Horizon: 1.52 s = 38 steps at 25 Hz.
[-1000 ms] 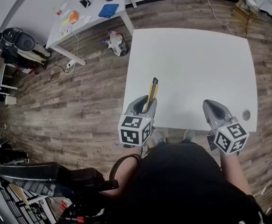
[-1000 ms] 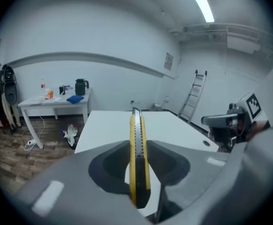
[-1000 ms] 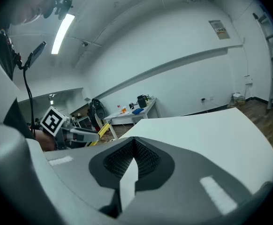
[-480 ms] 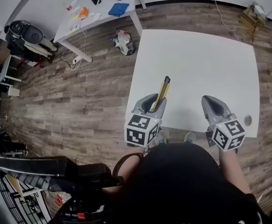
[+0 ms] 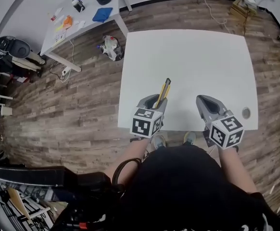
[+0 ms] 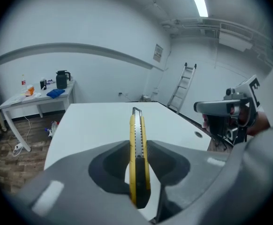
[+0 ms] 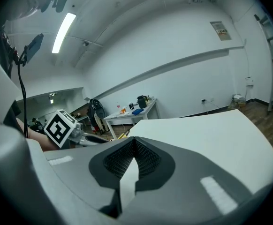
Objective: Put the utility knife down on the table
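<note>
The yellow utility knife [image 5: 164,91] stands on edge between the jaws of my left gripper [image 5: 155,101], which is shut on its rear half. Its front end reaches out over the near left part of the white table [image 5: 193,57]. In the left gripper view the knife [image 6: 136,139] runs straight ahead from the gripper [image 6: 137,150], its black slider on top, above the table [image 6: 89,121]. My right gripper [image 5: 201,100] hangs over the table's near edge to the right; its ribbed fingertips [image 7: 132,142] meet, with nothing between them.
A round grommet [image 5: 246,112] sits in the table's near right corner. A second white table [image 5: 77,13] with a kettle, a blue cloth and small items stands at the far left. A bag [image 5: 108,47] lies on the wooden floor. A ladder [image 6: 183,83] leans against the far wall.
My left gripper has moved a little forward and down over the table's near edge, with the knife still in it. The right gripper has stayed put. The head view has shifted.
</note>
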Tool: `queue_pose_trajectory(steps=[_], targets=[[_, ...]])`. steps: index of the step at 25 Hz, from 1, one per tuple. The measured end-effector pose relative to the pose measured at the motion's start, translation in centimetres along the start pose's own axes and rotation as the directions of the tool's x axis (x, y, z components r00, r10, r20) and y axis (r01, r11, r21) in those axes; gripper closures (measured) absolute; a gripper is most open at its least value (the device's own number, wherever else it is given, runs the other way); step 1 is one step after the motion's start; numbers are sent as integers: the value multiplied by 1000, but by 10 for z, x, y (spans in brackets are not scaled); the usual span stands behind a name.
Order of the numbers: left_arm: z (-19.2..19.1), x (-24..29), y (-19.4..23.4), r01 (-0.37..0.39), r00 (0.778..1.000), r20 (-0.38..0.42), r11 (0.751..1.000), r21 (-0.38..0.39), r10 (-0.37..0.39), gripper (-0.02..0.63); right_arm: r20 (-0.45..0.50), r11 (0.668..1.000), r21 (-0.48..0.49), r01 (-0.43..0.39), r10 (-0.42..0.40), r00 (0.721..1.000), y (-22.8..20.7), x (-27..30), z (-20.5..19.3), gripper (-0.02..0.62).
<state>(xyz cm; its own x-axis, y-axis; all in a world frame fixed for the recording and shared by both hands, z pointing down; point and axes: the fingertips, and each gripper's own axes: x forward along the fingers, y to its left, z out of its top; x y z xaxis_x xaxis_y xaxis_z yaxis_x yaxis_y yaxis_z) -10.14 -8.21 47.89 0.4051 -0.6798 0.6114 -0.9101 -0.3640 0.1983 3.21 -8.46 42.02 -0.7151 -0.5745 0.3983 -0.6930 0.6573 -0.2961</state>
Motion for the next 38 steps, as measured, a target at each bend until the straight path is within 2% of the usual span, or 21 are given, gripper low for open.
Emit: queue_pose_trajectory(steps=[6,11,20,25,29,32,35,37,38], targets=[[-27,69,-29,63,988,-142,997,34,-58,383,-46,999,22,30,-29,998,-19,1,-19,575],[-47,115,-44,80,969,-236,996,41,-68,383,-77,998,44,52,-48,996,-38,4,-29,575],[-68,147,-45,52,953,-301,998,26,-42,383,-89,996,67,62,-56,994,-54,6,-36,575],[-65,146,-44,51,954,-300,997,60,-31,383,-92,995,73,65,-58,994,-54,8,-36,575],[-68,147,-48,72,951,-306,996,50,-53,382,-92,995,74,67,-60,994,-53,6,-37,575],[-60,139,-45,71,958,-281,997,43,-56,328,-92,994,76,75,-68,993,-53,4,-37,575],[-47,113,-37,69,974,-216,997,15,-65,328,-84,994,76,82,-76,994,-52,-2,-35,575],[-28,82,-29,71,991,-115,997,-13,-72,496,-78,994,71,83,-77,994,-51,-6,-34,575],[-15,63,-25,73,996,-46,997,-21,-74,505,-75,994,68,82,-77,994,-51,-7,-33,575]])
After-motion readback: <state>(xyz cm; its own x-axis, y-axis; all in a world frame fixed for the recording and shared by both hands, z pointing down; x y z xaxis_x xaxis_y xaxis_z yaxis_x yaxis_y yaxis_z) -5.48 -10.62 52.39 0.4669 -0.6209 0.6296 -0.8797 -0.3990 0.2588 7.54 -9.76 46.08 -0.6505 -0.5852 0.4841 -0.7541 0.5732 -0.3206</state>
